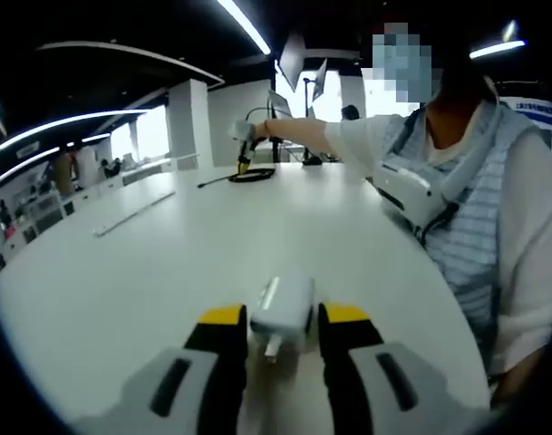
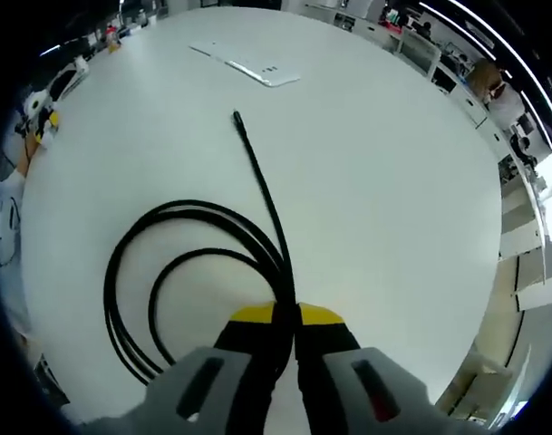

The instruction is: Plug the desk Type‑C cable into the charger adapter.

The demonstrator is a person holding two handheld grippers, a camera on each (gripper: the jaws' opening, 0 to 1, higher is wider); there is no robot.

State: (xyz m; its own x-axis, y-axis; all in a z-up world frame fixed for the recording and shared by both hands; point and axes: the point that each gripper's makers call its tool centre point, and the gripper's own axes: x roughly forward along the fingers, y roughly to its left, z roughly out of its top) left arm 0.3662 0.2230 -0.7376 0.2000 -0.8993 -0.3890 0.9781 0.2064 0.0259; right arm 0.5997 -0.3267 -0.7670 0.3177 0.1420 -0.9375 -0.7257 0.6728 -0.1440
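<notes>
The white charger adapter (image 1: pixel 285 304) lies between the yellow-tipped jaws of my left gripper (image 1: pixel 285 317), low over the white table (image 1: pixel 167 272), and both jaws press its sides. Its metal prongs point back toward the camera. The black Type-C cable (image 2: pixel 257 172) lies in loose coils on the table, with its plug end (image 2: pixel 237 115) stretched out far from the jaws. My right gripper (image 2: pixel 286 315) is shut on the cable where the straight run meets the coils. In the left gripper view, the right gripper (image 1: pixel 244 149) stands far across the table over the cable coil (image 1: pixel 251 174).
A person in a striped vest (image 1: pixel 493 208) sits at the table's right side, arm stretched out to the far gripper. A flat white strip (image 2: pixel 248 65) lies beyond the plug end, and that strip (image 1: pixel 135 213) also lies left of the coil. Office desks and monitors stand beyond the table.
</notes>
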